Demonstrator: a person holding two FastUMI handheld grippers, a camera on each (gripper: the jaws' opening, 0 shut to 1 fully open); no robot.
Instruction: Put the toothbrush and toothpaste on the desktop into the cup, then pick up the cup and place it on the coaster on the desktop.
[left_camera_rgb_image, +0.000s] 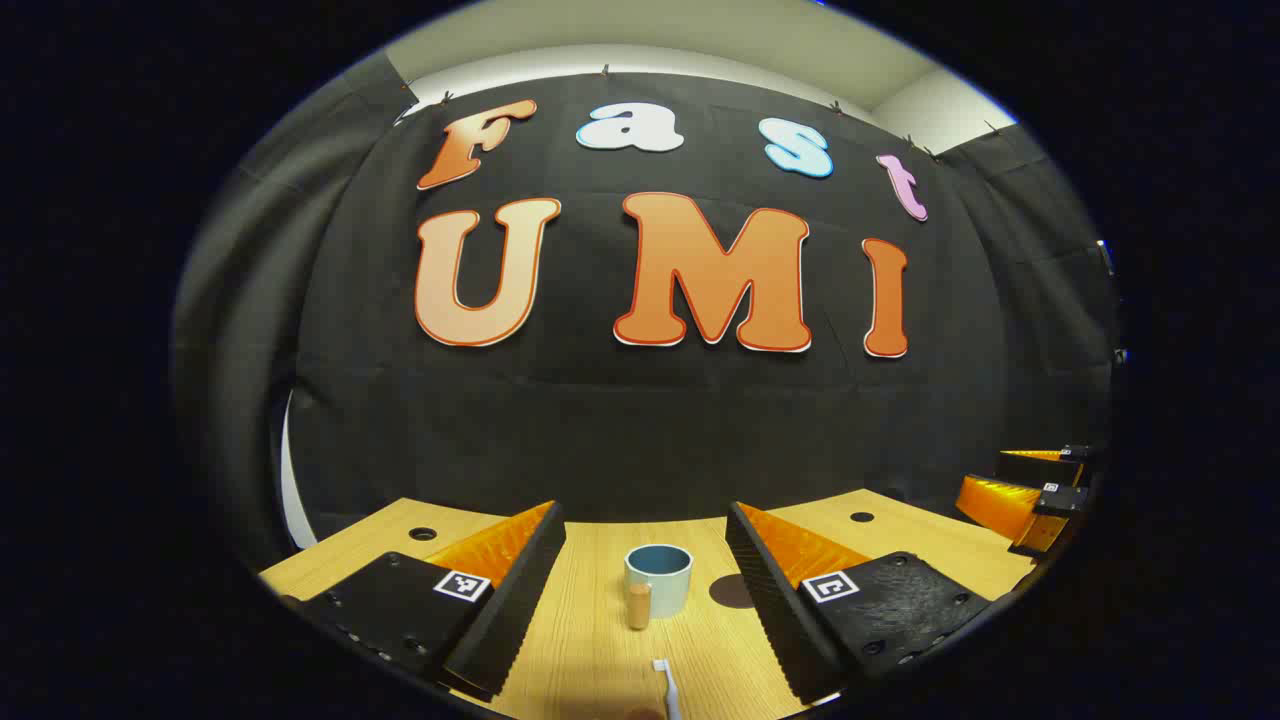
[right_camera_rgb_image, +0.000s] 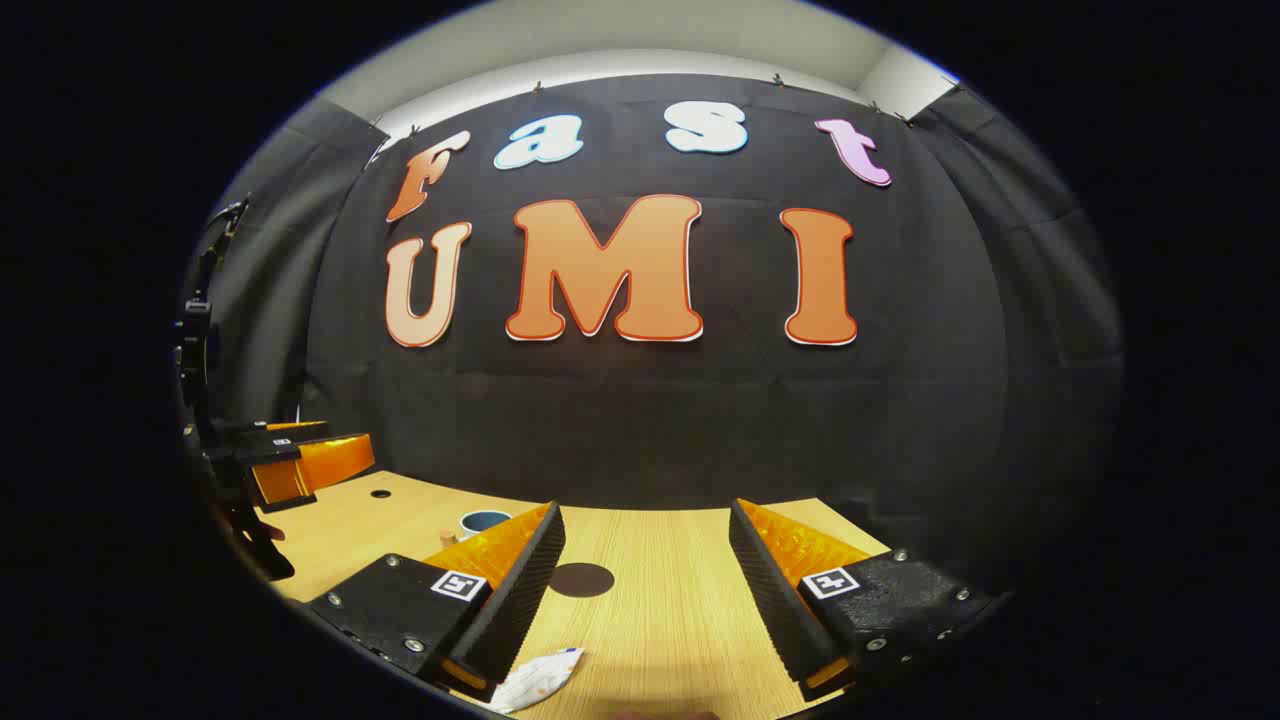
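Both grippers hang spread and empty over the desk (left_camera_rgb_image: 600, 640). My left gripper (left_camera_rgb_image: 645, 560) frames the cup (left_camera_rgb_image: 658, 578); a toothbrush (left_camera_rgb_image: 667, 688) runs off the bottom edge. My right gripper (right_camera_rgb_image: 645, 560) frames the coaster (right_camera_rgb_image: 582, 579); its finger half hides the toothpaste (right_camera_rgb_image: 535, 678).

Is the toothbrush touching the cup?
Apart. In the left gripper view the toothbrush lies on the desk nearer the camera, with bare wood between its head and the cup.
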